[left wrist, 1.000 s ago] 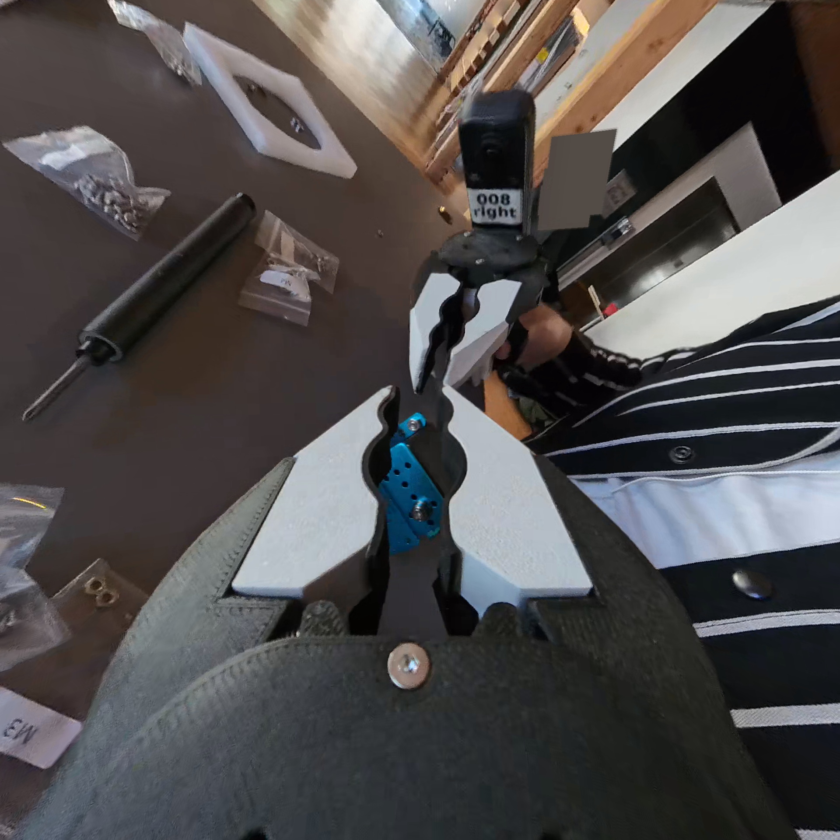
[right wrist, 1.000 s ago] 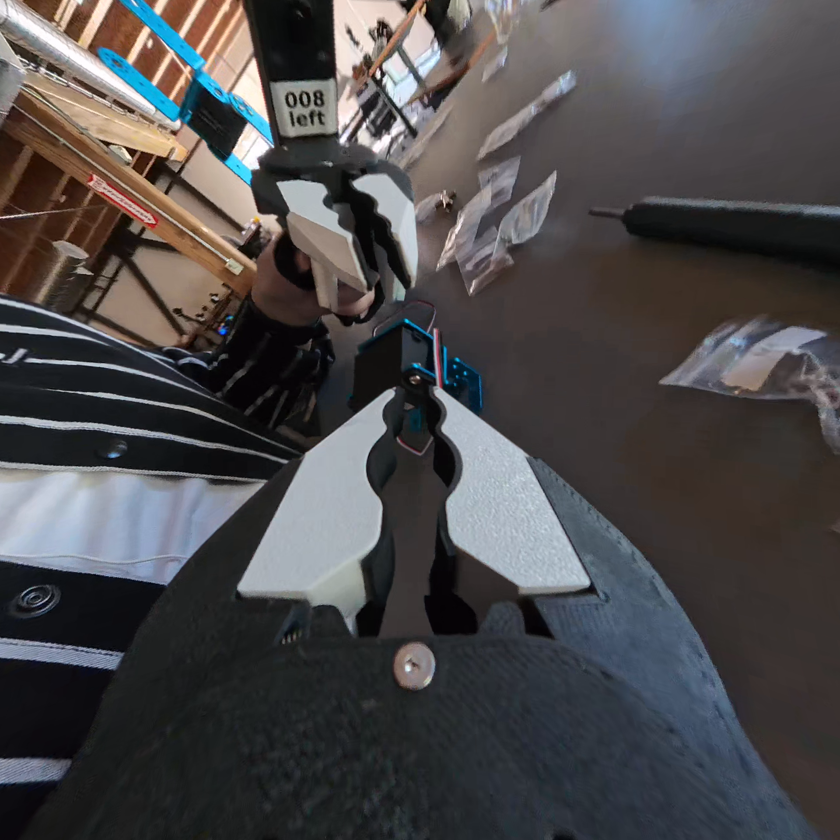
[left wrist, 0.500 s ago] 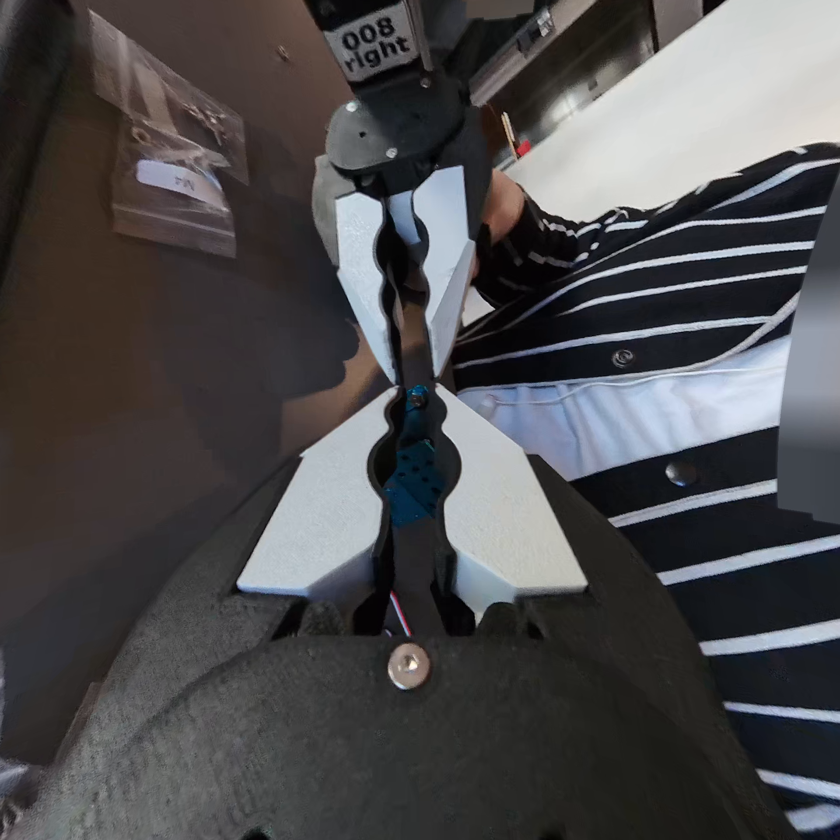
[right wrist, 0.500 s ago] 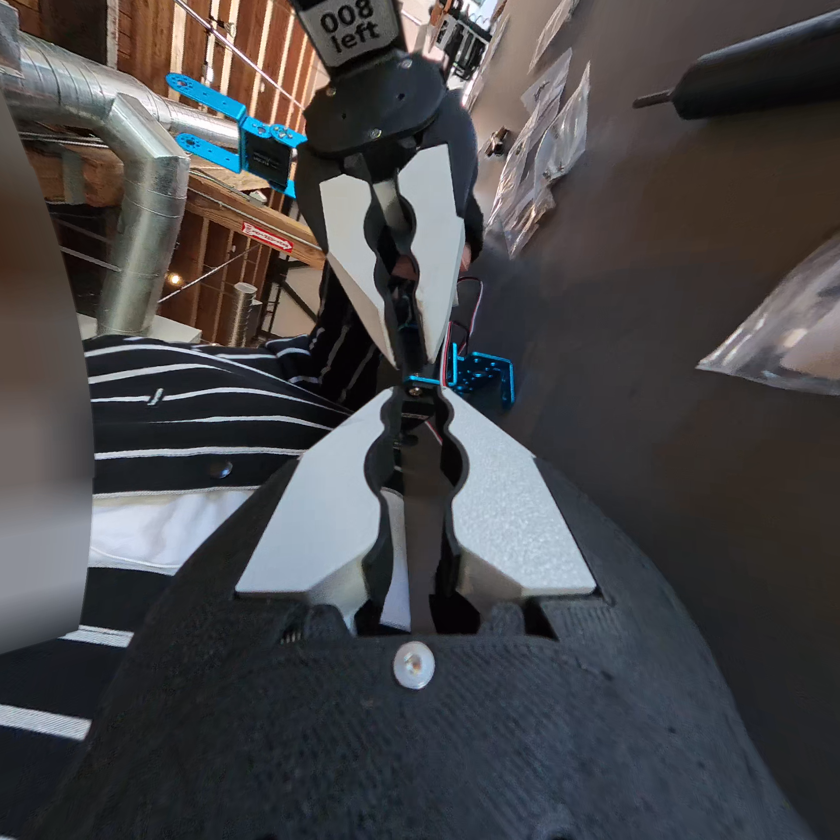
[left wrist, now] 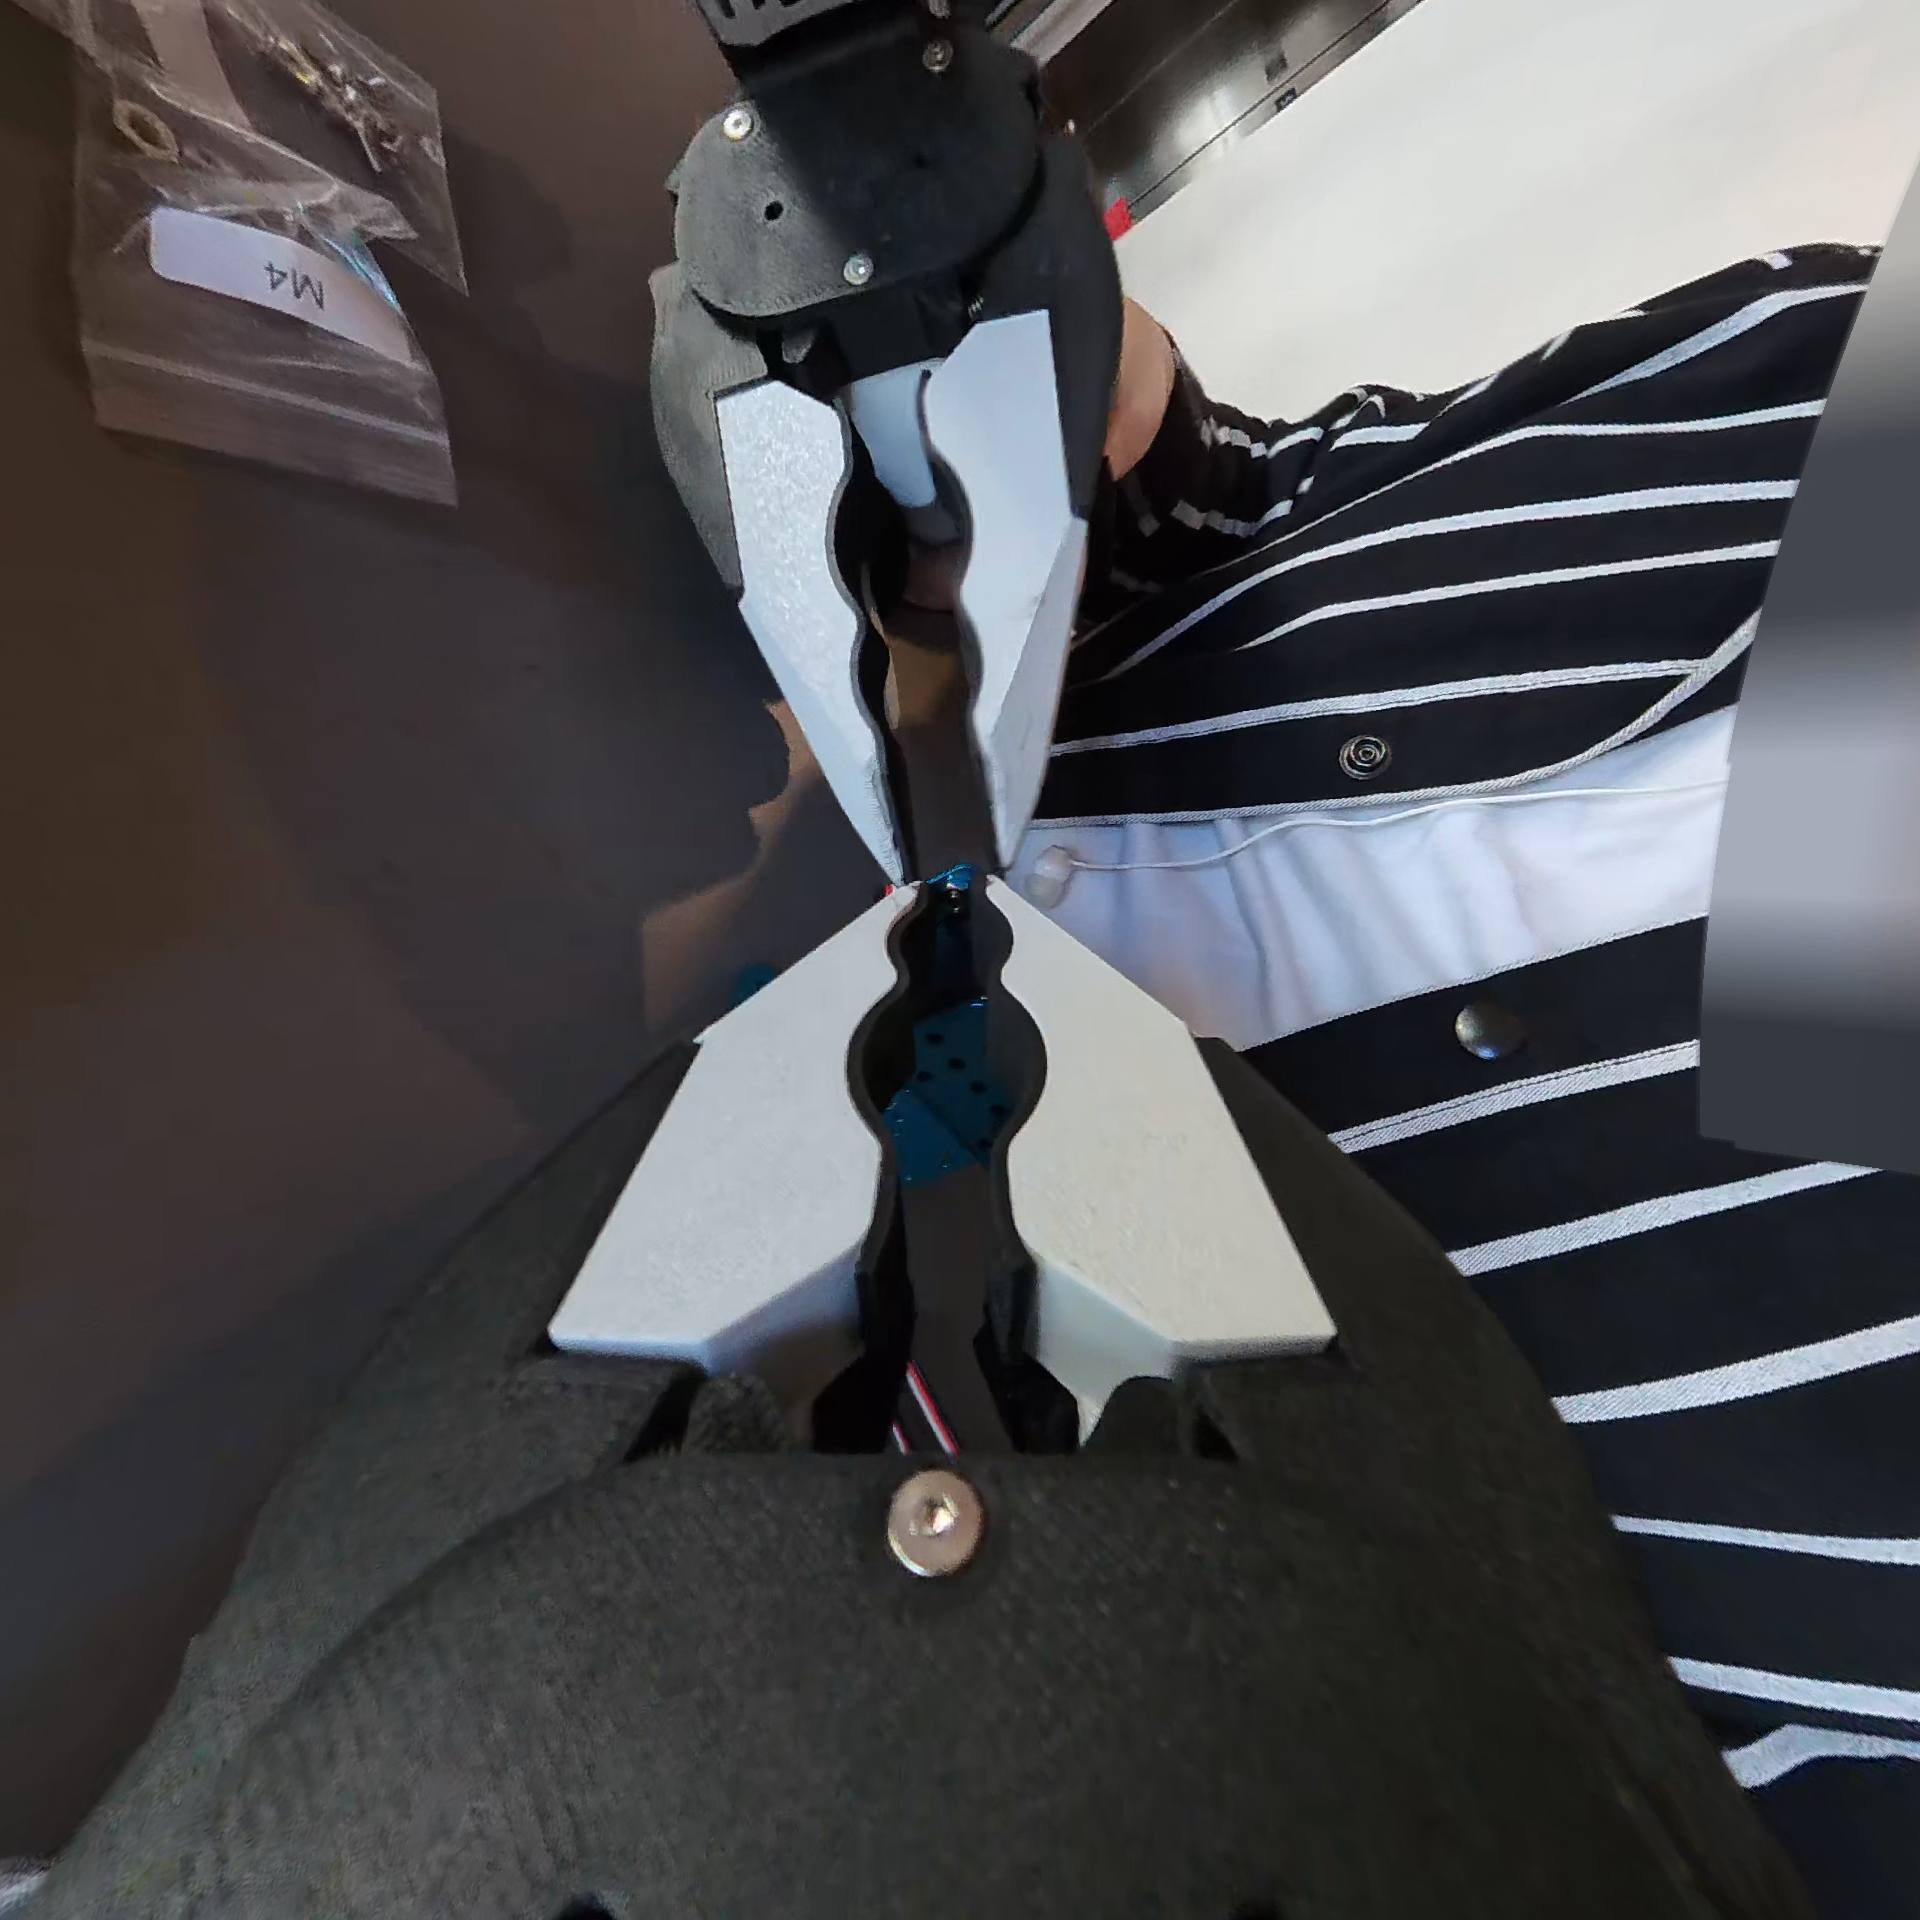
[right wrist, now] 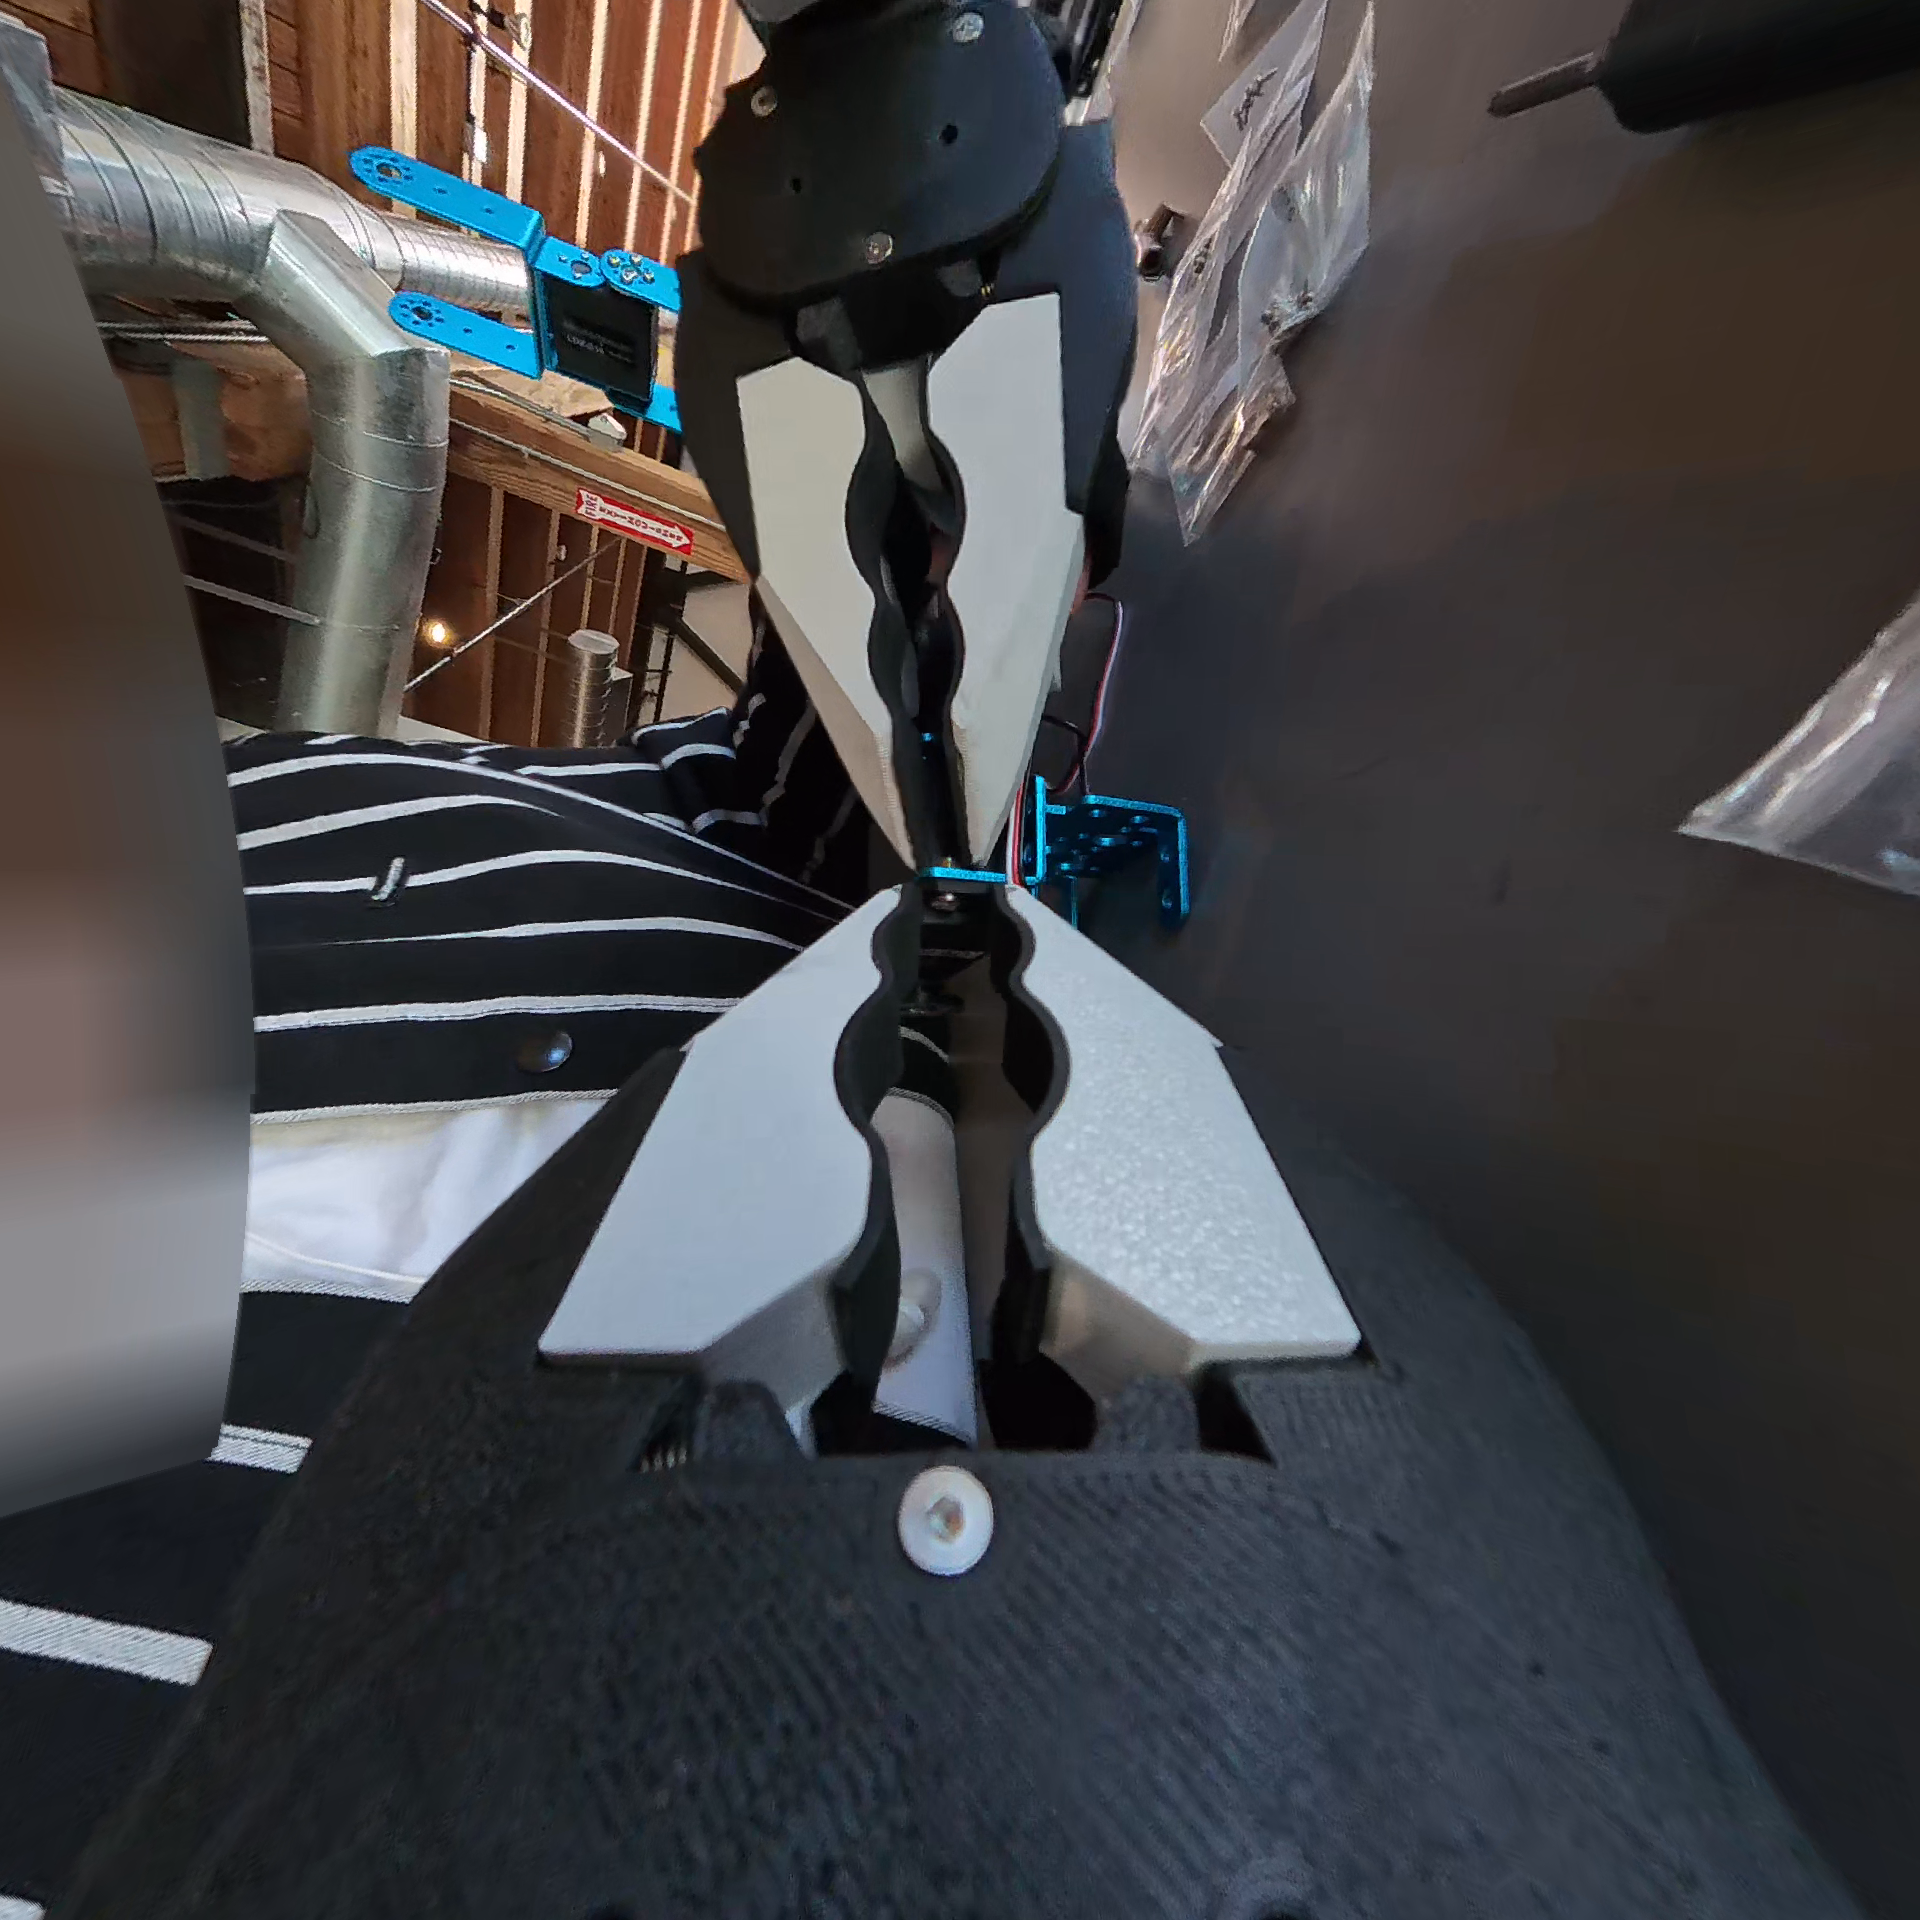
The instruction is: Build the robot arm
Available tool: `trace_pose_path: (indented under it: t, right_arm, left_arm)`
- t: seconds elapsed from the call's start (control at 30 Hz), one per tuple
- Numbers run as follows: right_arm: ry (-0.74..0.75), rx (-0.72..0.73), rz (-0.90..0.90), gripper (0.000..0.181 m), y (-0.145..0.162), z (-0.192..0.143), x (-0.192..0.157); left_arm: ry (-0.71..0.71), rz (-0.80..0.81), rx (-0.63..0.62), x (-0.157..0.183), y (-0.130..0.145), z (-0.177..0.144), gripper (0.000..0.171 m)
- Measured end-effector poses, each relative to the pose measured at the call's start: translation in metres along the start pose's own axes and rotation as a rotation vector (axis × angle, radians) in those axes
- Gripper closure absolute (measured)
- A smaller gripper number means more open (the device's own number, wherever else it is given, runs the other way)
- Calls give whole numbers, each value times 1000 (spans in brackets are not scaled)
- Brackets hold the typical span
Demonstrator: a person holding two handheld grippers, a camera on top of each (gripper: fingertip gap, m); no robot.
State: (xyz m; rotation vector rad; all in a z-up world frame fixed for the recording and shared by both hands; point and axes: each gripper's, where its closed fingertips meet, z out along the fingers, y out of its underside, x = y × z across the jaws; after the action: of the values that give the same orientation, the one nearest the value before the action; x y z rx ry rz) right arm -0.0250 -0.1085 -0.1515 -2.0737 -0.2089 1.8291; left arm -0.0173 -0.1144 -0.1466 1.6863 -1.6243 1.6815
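Note:
My left gripper (left wrist: 951,896) is shut on a blue perforated metal bracket (left wrist: 951,1101) with a black servo body and red and white wires. My right gripper (right wrist: 951,894) is shut on a thin white-handled tool (right wrist: 920,1226) with a dark shaft. The two grippers meet tip to tip above the dark table (left wrist: 312,831). The tool's tip sits at a small screw (left wrist: 954,900) on the bracket's end. The right gripper (left wrist: 945,862) shows head-on in the left wrist view. The left gripper (right wrist: 940,857) shows head-on in the right wrist view, with the bracket (right wrist: 1117,842) jutting out beside it.
A person in a black and white striped shirt (left wrist: 1455,623) is close behind the grippers. Clear bags of small hardware (left wrist: 260,291) (right wrist: 1247,281) lie on the table, one more at the right (right wrist: 1829,790). A black cylinder (right wrist: 1714,73) lies farther off. A blue servo assembly (right wrist: 540,301) is in the background. Both grippers' tips are close together, under 4 cm apart.
The two grippers have come closer together and now face each other tip to tip. The tool's tip has reached the end of the blue bracket. Both stay shut.

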Motion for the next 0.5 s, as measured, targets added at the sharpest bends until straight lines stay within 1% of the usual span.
trace_pose_path:
  t: [0.1,0.17,0.2,0.27,0.33,0.37,0.4,0.43,0.5]
  right_arm:
    - [13,11,-45,158,-1,0,-5]
    - [59,28,-118,146,-2,0,-8]
    - [89,34,-168,143,-1,1,-11]
    - [184,50,-316,144,-2,3,-14]
    - [292,48,-432,155,-2,1,-12]
    - [309,55,-429,157,-3,0,-12]
    - [300,67,-389,157,-4,-2,-12]
    - [270,81,-336,158,-6,-3,-12]
    - [211,110,-222,165,-7,-7,-7]
  left_arm:
    - [-7,-6,10,-1,-1,-1,167]
    - [-21,-10,16,-1,-1,-2,167]
    - [-28,-11,18,-1,-1,-2,168]
    - [-42,-23,25,-2,-1,-2,167]
    - [-56,-26,38,-1,-1,-2,168]
    - [-62,-26,45,-1,-1,-2,168]
    - [-66,-29,50,-1,-1,-2,168]
    - [-70,-29,55,-1,0,-2,168]
    - [-72,-31,63,0,1,-2,168]
